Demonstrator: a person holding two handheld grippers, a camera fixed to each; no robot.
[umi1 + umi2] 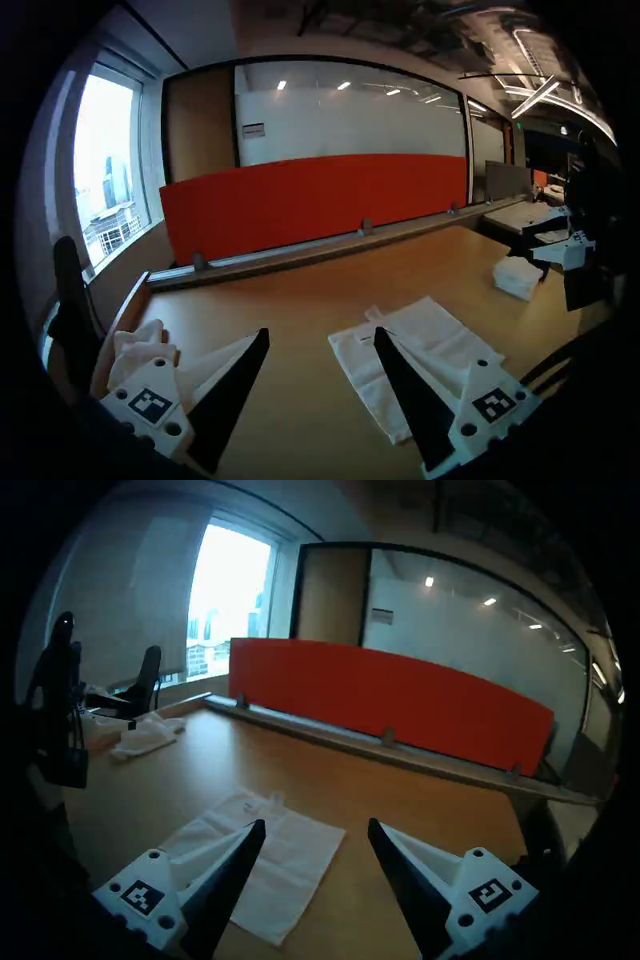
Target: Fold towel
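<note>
Spread wide and gripping nothing, the left gripper (320, 331) hangs low over a wooden table (288, 296) in an office, fingers apart as if readied to take an edge. Just past its right-hand finger lies the towel (432, 328), white and laid out flat on the wood, with one small bump at its far corner. A loose heap of cloths (140, 340) sits at the table's end near the window (108, 184). A neatly folded towel (516, 276) rests farther off on the opposite side, which suggests a supply pile and a finished pile. A red partition (320, 200) runs along the table's back edge.

Seen along the right gripper (316, 823), likewise wide open and empty, the towel (292, 852) lies just below and ahead of the fingertips, partly hidden by the left-hand finger. It looks smooth and rectangular, with a small tag near its far edge. The two tools appear poised on either side of it, and folding has seemingly not begun. The heap of cloths (148, 732) shows beyond, by the window.
</note>
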